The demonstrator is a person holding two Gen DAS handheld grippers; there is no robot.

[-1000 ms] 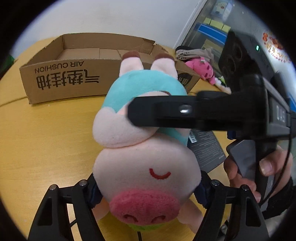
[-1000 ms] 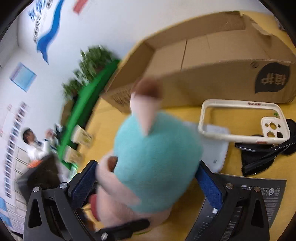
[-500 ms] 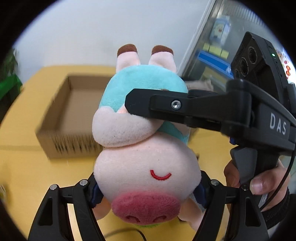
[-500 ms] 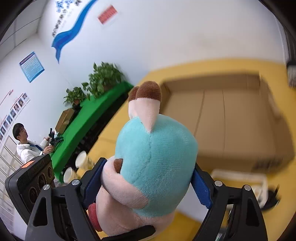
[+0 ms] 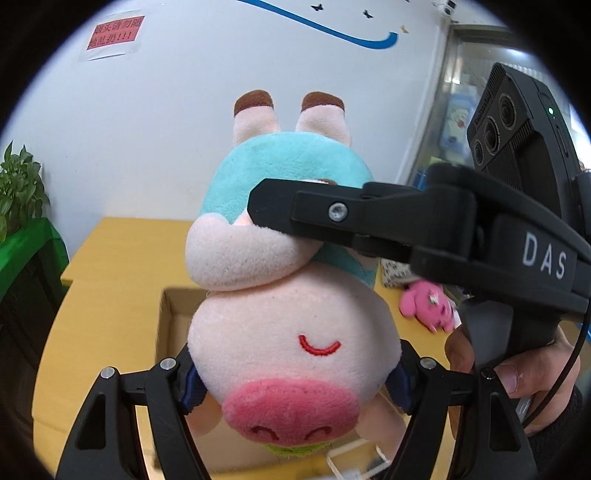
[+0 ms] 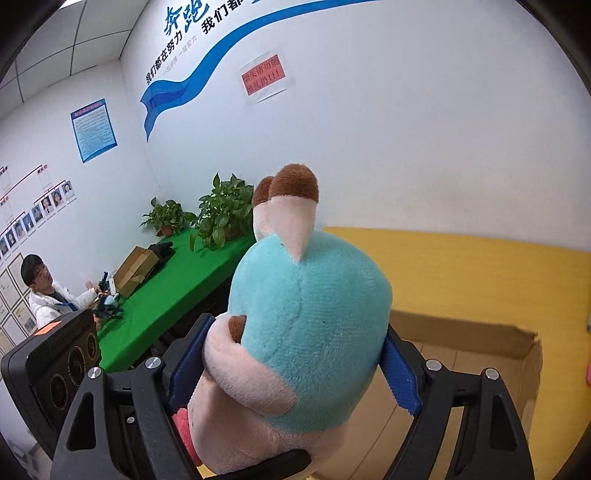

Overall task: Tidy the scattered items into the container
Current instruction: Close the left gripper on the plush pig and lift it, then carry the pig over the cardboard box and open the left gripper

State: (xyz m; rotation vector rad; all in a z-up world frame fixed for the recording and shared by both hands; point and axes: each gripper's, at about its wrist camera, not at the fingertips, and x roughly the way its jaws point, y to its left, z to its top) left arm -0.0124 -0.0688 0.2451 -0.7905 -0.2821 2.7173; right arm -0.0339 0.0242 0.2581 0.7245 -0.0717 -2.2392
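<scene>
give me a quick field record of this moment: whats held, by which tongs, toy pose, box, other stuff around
held item: pig plush
left tongs: shut on the plush's head
right tongs: shut on its teal body
toy pose: upside down, feet up, snout toward the left camera
container: open cardboard box, below and behind the plush
table: yellow table
other items: pink plush toy lying on the table, outside the box
background: potted plants on a green-covered bench

Counts, both views combined:
- Pig plush (image 5: pixel 291 332): one.
- Pink plush (image 5: pixel 428 308), right of centre: one.
- Box (image 6: pixel 528 373), lower right: one.
- Grippers: two, left (image 5: pixel 295 373) and right (image 6: pixel 291 362).
- Potted plants (image 6: pixel 221 218), centre left: two in the right view.
- Red wall notice (image 5: pixel 113 33), upper left: one.
</scene>
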